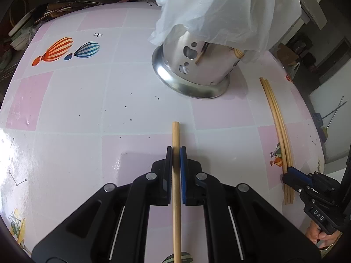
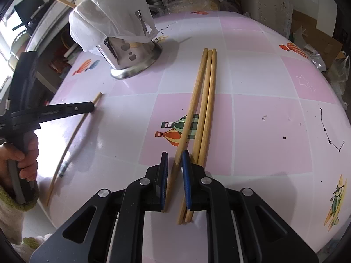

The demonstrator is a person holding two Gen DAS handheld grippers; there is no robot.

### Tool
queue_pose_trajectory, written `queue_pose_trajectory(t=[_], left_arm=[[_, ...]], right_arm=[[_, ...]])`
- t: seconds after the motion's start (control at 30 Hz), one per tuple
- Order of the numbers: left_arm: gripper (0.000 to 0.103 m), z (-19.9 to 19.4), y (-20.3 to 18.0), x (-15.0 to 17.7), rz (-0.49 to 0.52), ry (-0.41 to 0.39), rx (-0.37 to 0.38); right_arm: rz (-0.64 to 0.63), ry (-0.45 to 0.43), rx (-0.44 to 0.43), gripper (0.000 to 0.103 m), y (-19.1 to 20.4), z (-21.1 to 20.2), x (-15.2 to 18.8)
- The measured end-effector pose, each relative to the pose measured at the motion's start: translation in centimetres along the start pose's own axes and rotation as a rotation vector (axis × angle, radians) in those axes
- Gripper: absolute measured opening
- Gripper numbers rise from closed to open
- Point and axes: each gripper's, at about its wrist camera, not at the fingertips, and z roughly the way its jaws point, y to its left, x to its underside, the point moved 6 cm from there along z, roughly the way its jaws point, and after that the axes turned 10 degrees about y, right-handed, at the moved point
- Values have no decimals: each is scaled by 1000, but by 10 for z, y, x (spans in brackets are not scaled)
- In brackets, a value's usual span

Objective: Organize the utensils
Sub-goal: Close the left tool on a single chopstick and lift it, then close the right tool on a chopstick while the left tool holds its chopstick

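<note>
Your left gripper (image 1: 176, 151) pinches one chopstick (image 1: 175, 135) lengthwise, tip toward the holder (image 1: 204, 68); right gripper (image 2: 175, 155) straddles another chopstick (image 2: 193, 107), grip unclear

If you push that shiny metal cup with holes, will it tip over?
Probably not easily: the perforated steel utensil holder has a wide flared base. It might slide on the glossy pink checked tabletop. The crumpled white plastic bag on top looks floppy.

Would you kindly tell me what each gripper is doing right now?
Left gripper: shut on a single pale wooden chopstick.
Right gripper: around one chopstick of the three-chopstick bundle; grip cannot be told.
</note>
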Motion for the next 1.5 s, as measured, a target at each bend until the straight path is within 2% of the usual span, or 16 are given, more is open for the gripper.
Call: queue_pose_trajectory(t=[0.2, 0.33, 0.53, 0.7, 0.8, 0.9, 1.03, 1.23, 1.5], left_arm=[[6, -2, 7, 7, -12, -10, 16], [6, -2, 9, 6, -22, -14, 24], [6, -2, 10, 8, -28, -19, 32], [6, -2, 11, 7, -25, -19, 35], [6, -2, 11, 6, -24, -15, 39], [6, -1, 12, 5, -24, -12, 44], [6, 0, 12, 4, -26, -11, 51], [6, -1, 12, 4, -27, -10, 55], [6, -1, 14, 3, -29, -4, 68]], right_arm=[[-18, 6, 74, 10, 7, 4, -4], [-1, 42, 40, 7, 11, 2, 4], [-22, 119, -26, 7, 24, -8, 43], [-82, 167, -32, 7, 38, -15, 60], [-122, 134, -16, 9, 44, -22, 47], [-148, 84, -24, 19, 49, -29, 22], [-196, 40, -13, 20, 58, -20, -20], [-256, 50, 13, 20, 70, 9, -67], [-295, 67, 84, 20, 78, 34, -90]])
